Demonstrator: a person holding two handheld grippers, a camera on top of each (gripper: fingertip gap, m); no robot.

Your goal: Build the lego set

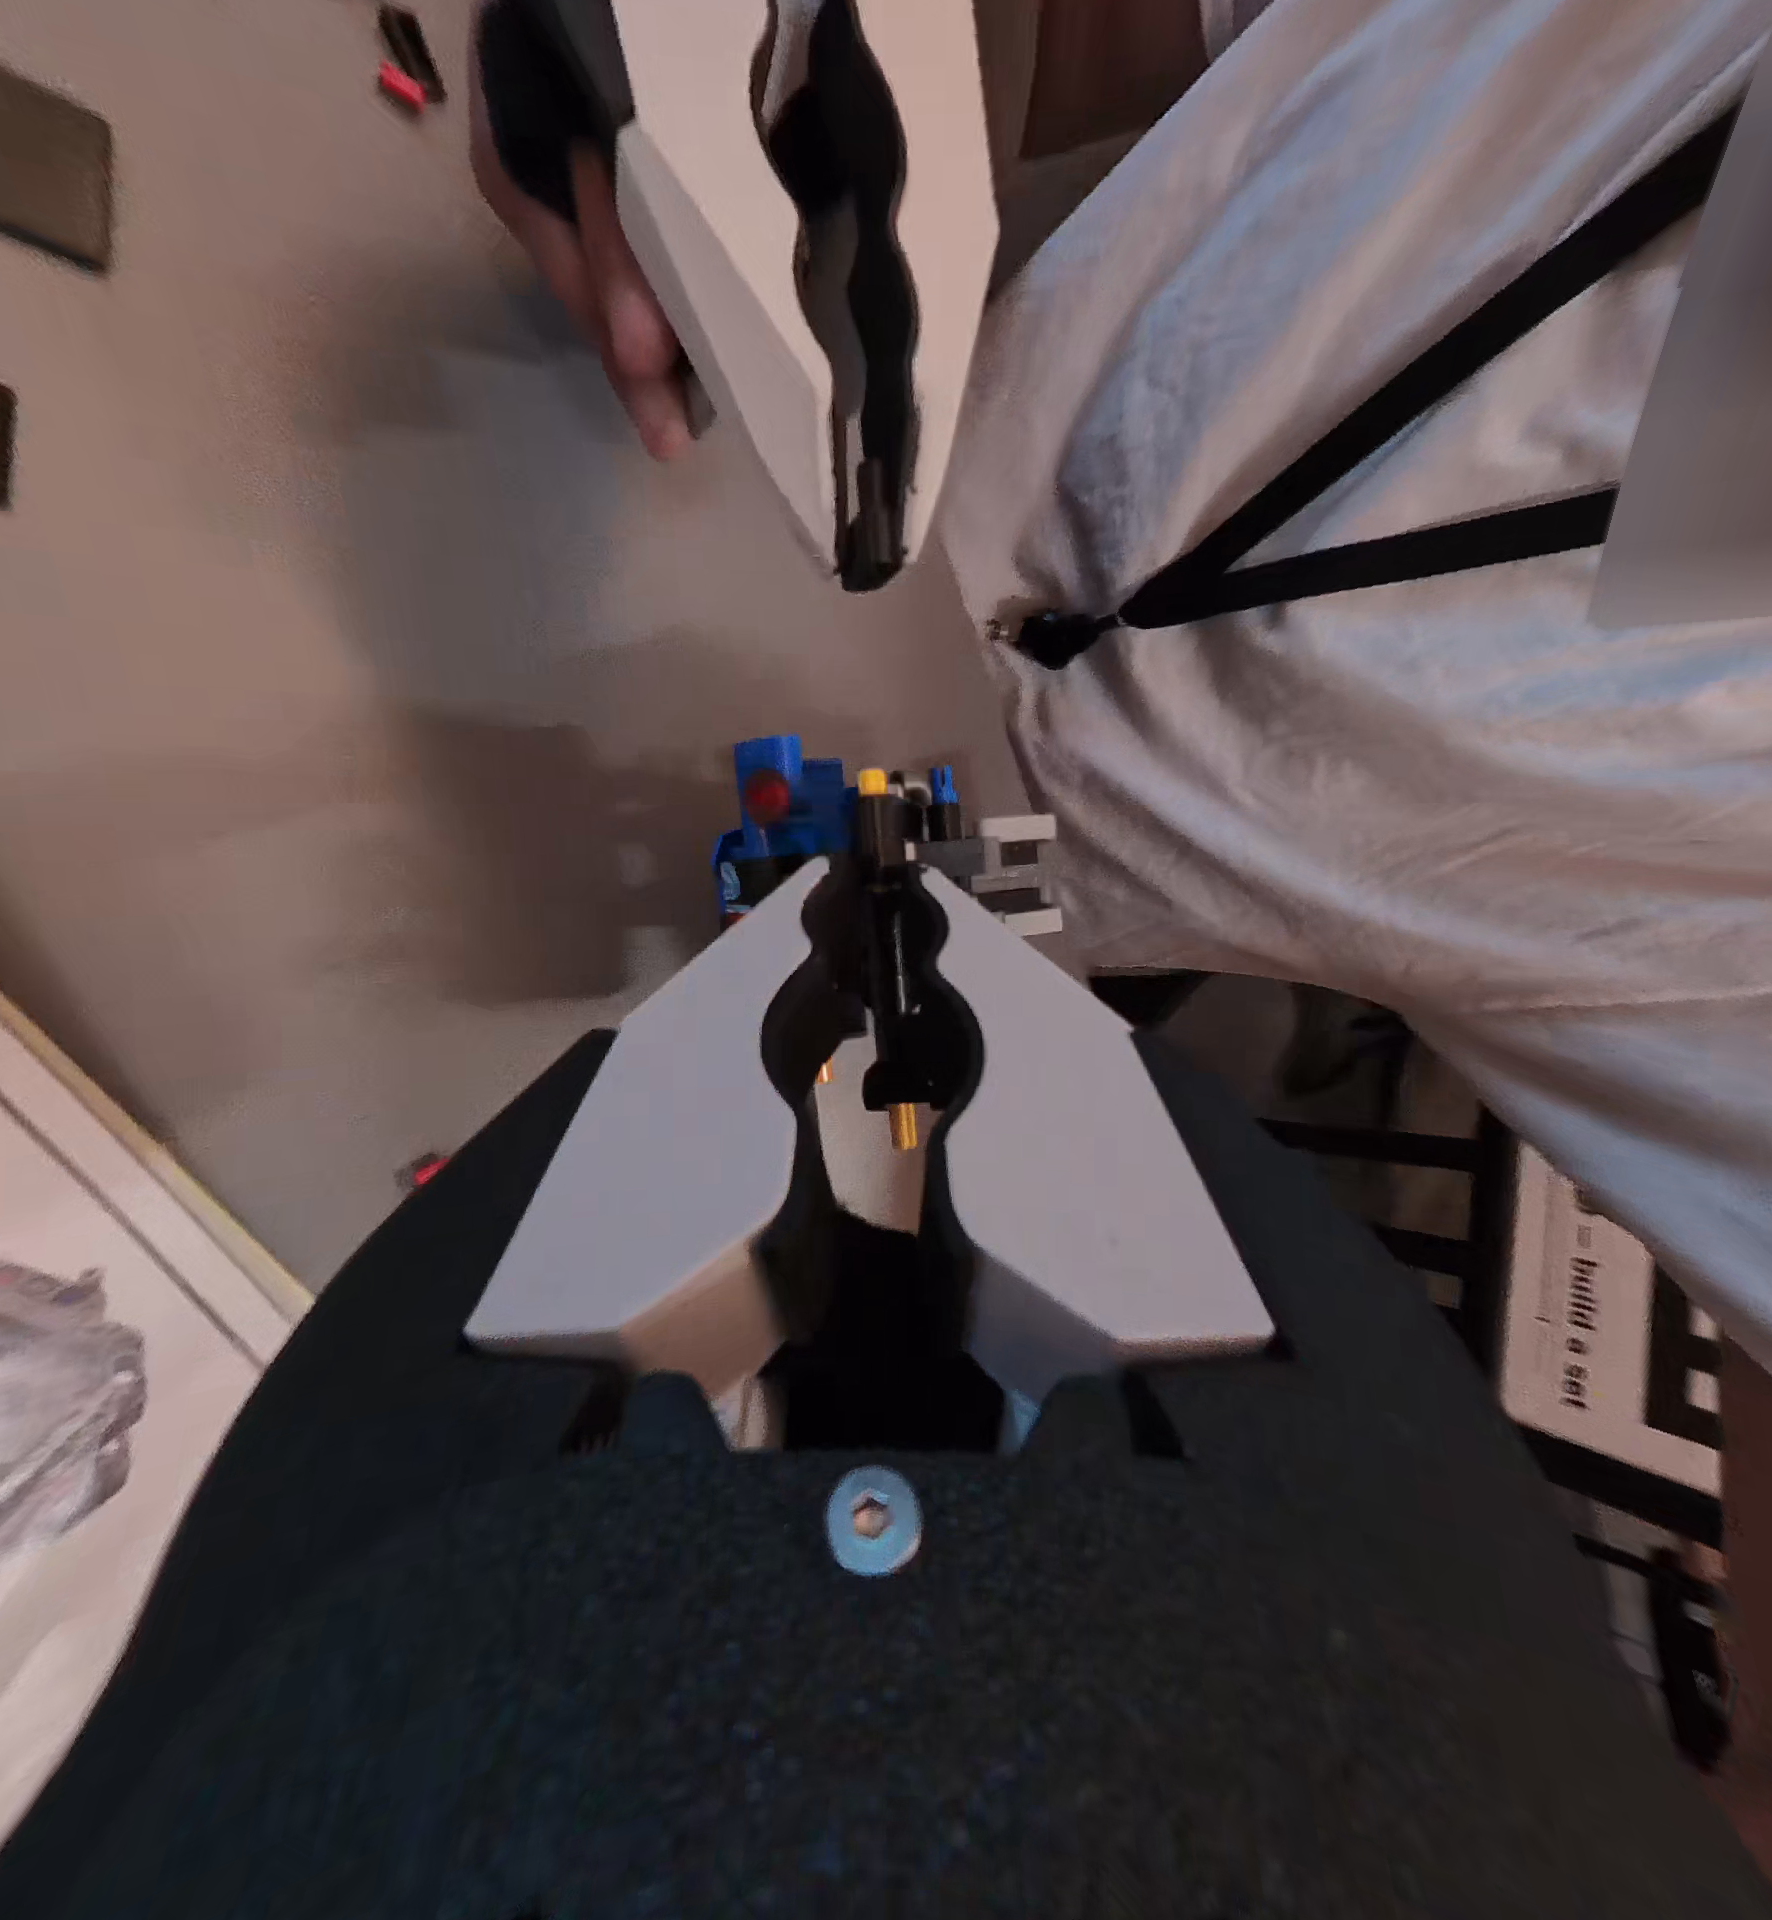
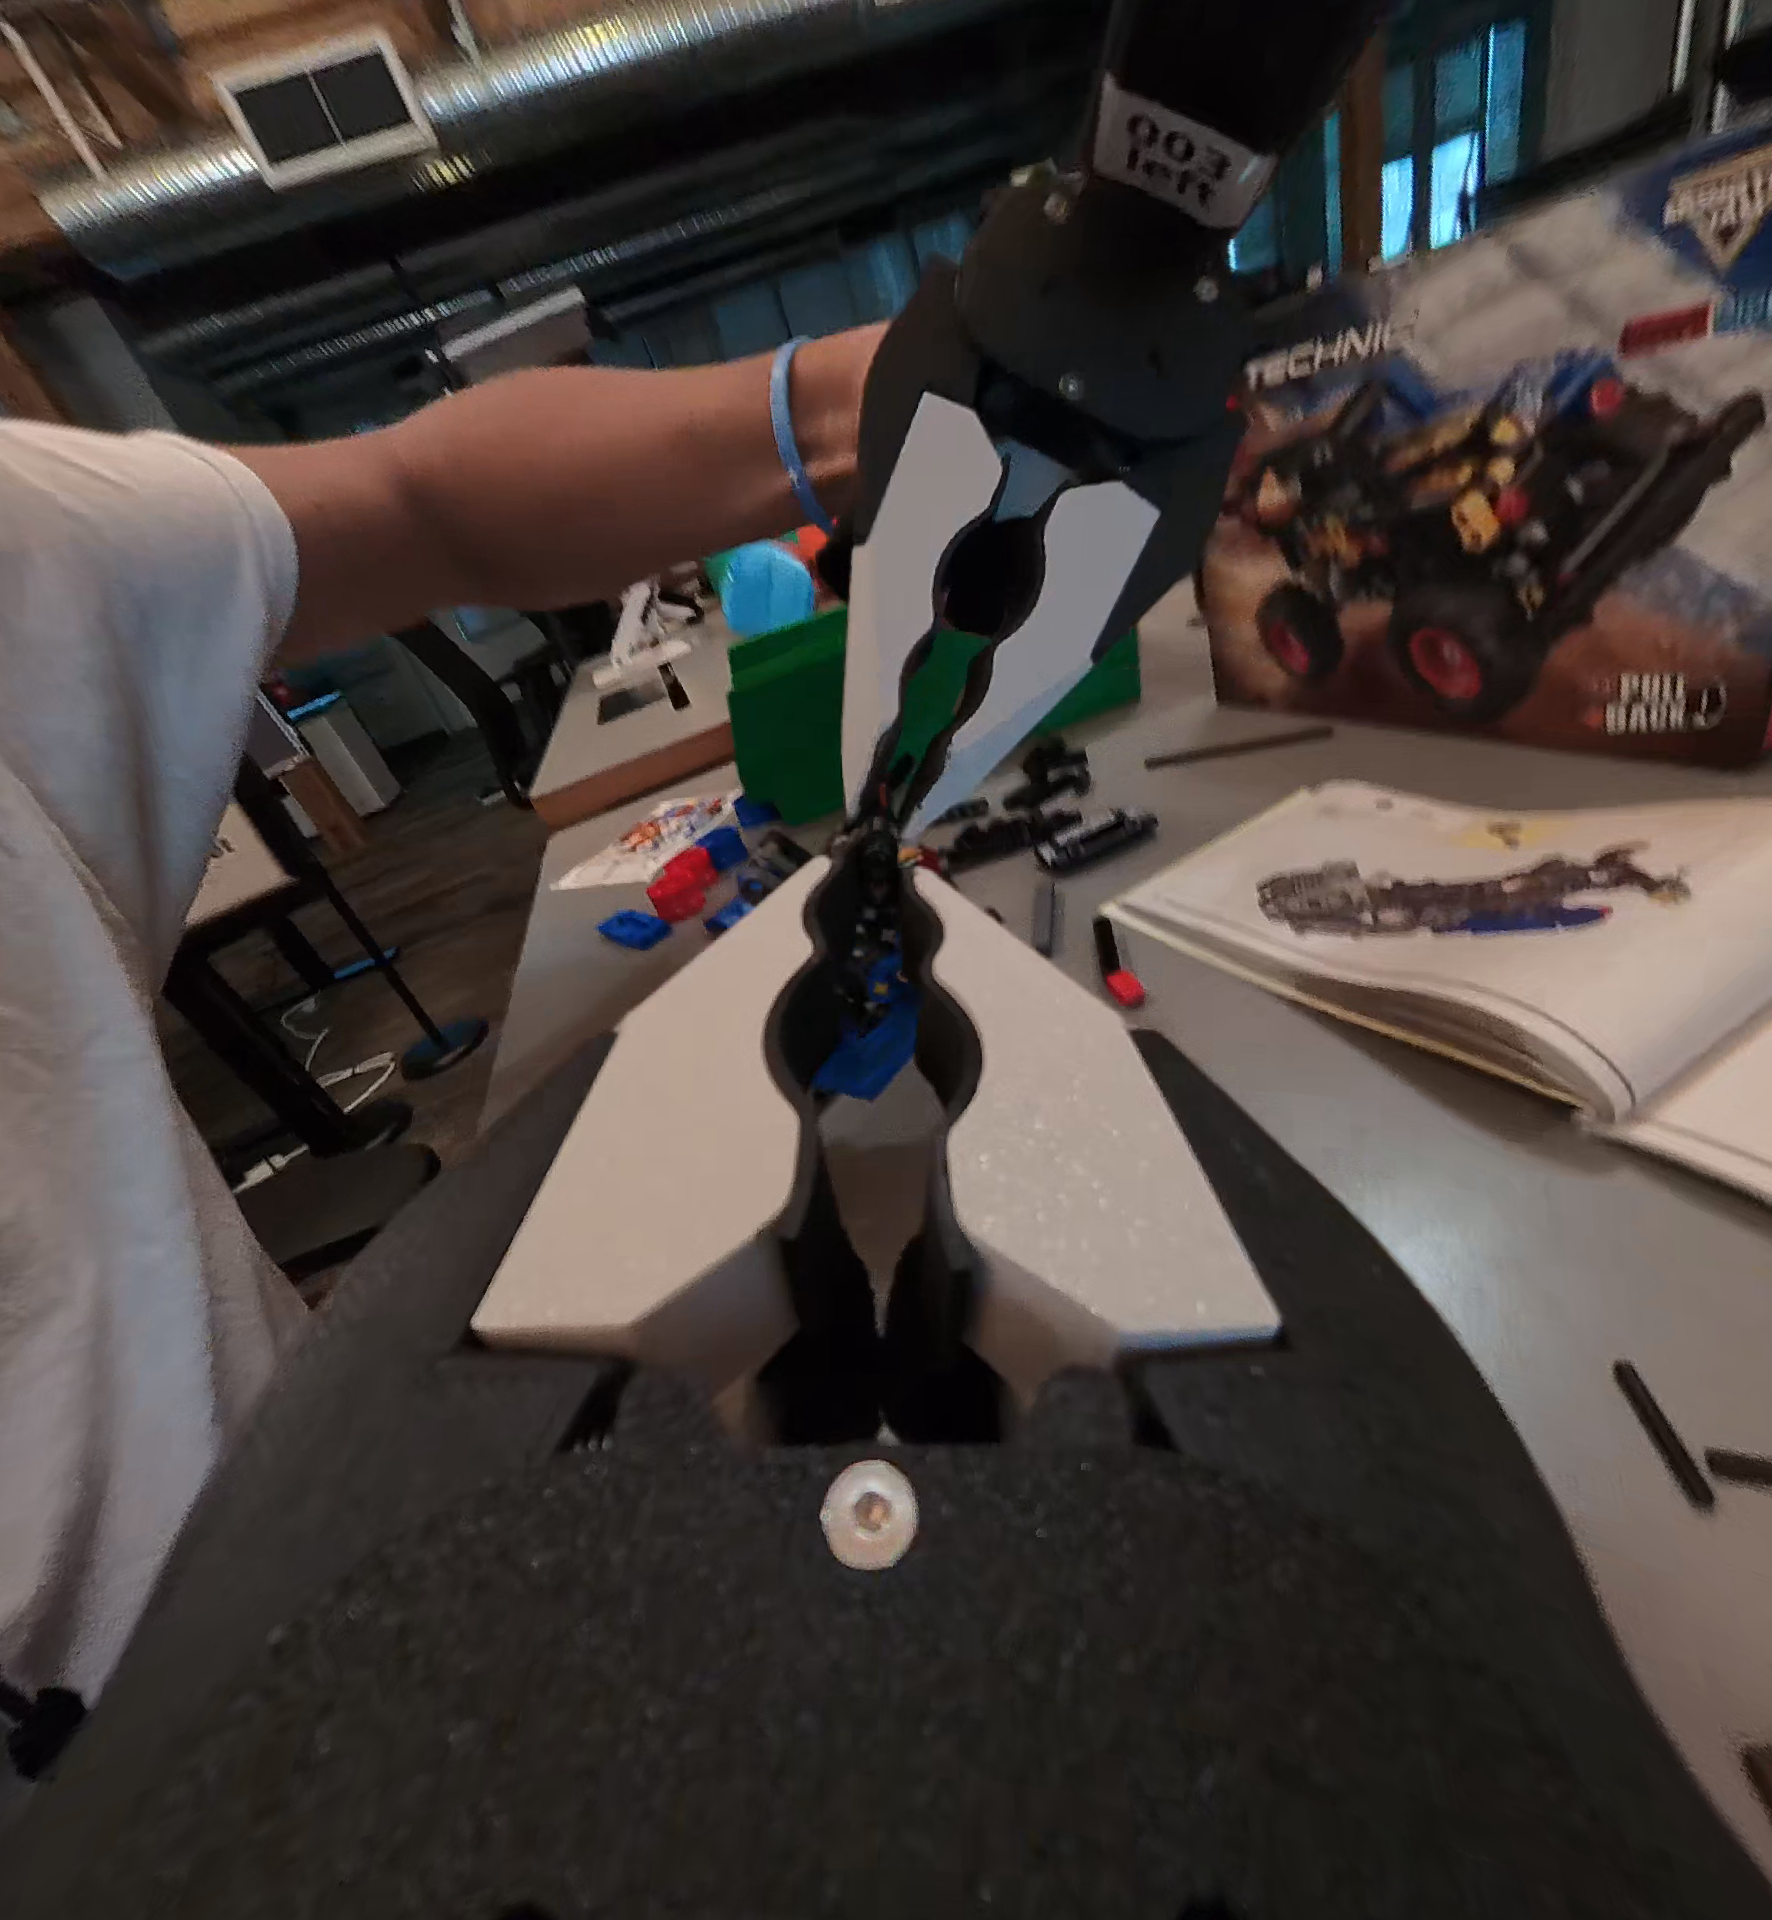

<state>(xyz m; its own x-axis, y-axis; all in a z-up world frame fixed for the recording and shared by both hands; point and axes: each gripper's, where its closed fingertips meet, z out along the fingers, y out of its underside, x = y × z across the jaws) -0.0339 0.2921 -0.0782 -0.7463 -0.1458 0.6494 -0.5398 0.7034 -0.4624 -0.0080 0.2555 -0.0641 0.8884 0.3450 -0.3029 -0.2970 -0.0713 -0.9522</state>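
Observation:
My left gripper (image 1: 871,873) is shut on a partly built lego assembly (image 1: 799,810) of black, blue and grey parts with a yellow axle, held in the air. My right gripper (image 1: 866,551) shows beyond it, shut on a small black piece (image 1: 869,509), apart from the assembly. In the right wrist view my right gripper (image 2: 871,868) points at the left gripper (image 2: 887,805), which comes down from above, their tips close together. The assembly's blue part (image 2: 866,1049) shows through the gap between the right fingers.
On the grey table (image 2: 1277,1143) lie an open instruction booklet (image 2: 1484,935), the set's box (image 2: 1526,499), loose blue and red pieces (image 2: 684,883), black pieces (image 2: 1069,821) and a green bin (image 2: 788,717). A person's white shirt (image 1: 1381,623) is close on the right. The left gripper's tips are roughly 5 cm from the right gripper's.

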